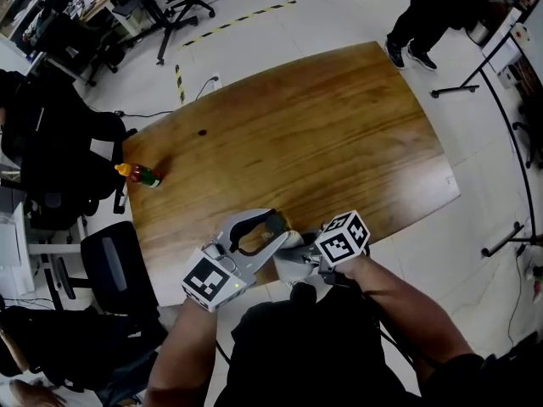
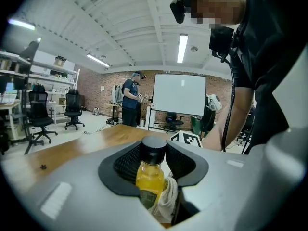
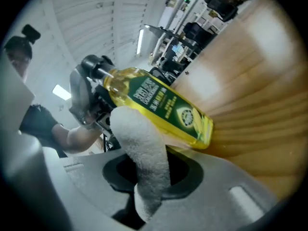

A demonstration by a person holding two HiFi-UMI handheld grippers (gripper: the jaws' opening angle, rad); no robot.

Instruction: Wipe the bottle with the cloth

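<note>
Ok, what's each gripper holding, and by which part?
Left gripper clamps the bottle at its neck and cap; right gripper pinches the white cloth below its bunched end.

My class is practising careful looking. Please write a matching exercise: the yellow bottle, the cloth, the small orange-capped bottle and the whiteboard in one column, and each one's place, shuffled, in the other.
Column 1
1. yellow bottle
2. cloth
3. orange-capped bottle
4. whiteboard

Column 2
A. clamped by the right gripper
B. in front of the brick wall
C. on the table, away from both grippers
D. clamped by the left gripper

Pairs: 1-D, 2-A, 3-C, 4-B
</note>
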